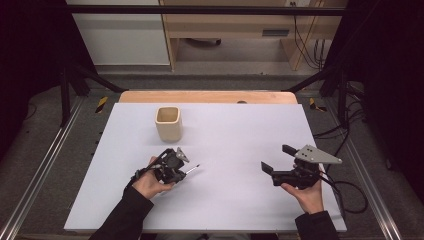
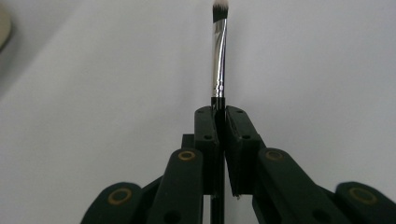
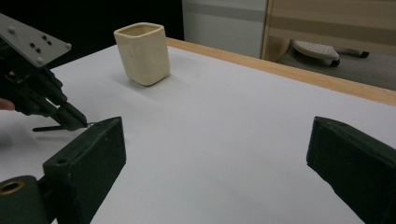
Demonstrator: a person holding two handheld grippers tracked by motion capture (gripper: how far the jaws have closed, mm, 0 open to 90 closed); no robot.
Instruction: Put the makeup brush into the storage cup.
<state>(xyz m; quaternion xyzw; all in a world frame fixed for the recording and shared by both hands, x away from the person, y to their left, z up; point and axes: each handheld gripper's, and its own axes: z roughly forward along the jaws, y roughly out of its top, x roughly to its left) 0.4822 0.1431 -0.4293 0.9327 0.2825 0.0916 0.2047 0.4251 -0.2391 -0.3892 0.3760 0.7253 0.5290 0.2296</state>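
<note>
The white counter [image 1: 225,200] carries a cream cup [image 1: 167,123] standing upright at far left. Near right, the right tool [image 1: 276,160] hovers released, jaws wide apart; near left, the left tool [image 1: 186,171] is clenched on a small brush [image 2: 219,60], its bristles pointing right.

No legible text, label, brand, number or sign is found in any of the three views. The cream cup [image 1: 167,123] is plain on every face seen. The brush [image 2: 219,60] clamped in the left gripper [image 2: 217,112] carries no readable marking on its metal ferrule or black handle. The grey plate [image 1: 316,154] atop the right gripper [image 1: 278,159] bears holes alone, no lettering. The white table [image 1: 240,200] surface is unmarked. Yellow-and-black striped hazard tape [image 1: 101,104] sits on the floor beyond the left gripper, and it carries stripes, not words. A small plate on the wooden furniture [image 1: 275,33] far beyond both grippers is too blurred to read.
</note>
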